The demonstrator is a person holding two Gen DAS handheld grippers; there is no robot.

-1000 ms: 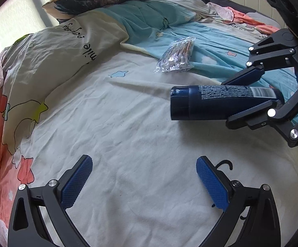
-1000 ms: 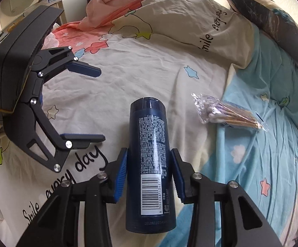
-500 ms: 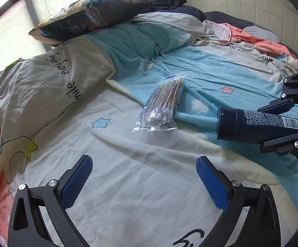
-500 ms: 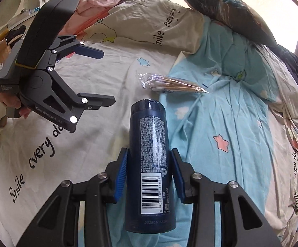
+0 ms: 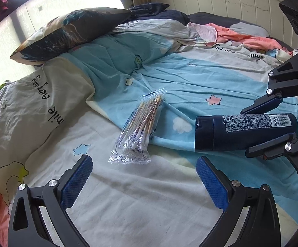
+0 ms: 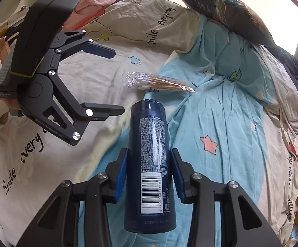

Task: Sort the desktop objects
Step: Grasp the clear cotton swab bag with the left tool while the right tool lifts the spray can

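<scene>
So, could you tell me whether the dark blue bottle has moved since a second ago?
Yes. Clamped in the right gripper, the bottle moved off the cream sheet toward the cotton swab bag, over the blue quilt.

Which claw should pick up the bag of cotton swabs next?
Left. The left claw is open and empty, with the bag of cotton swabs lying just ahead of it on the bedspread. The right claw is already clamped on the dark blue bottle.

Dark blue bottle [image 6: 149, 164]: "CLEAR", barcode, stamped "20280105A1HD". Bedsheet [image 6: 46, 164]: "Smile every day" in black script.
</scene>
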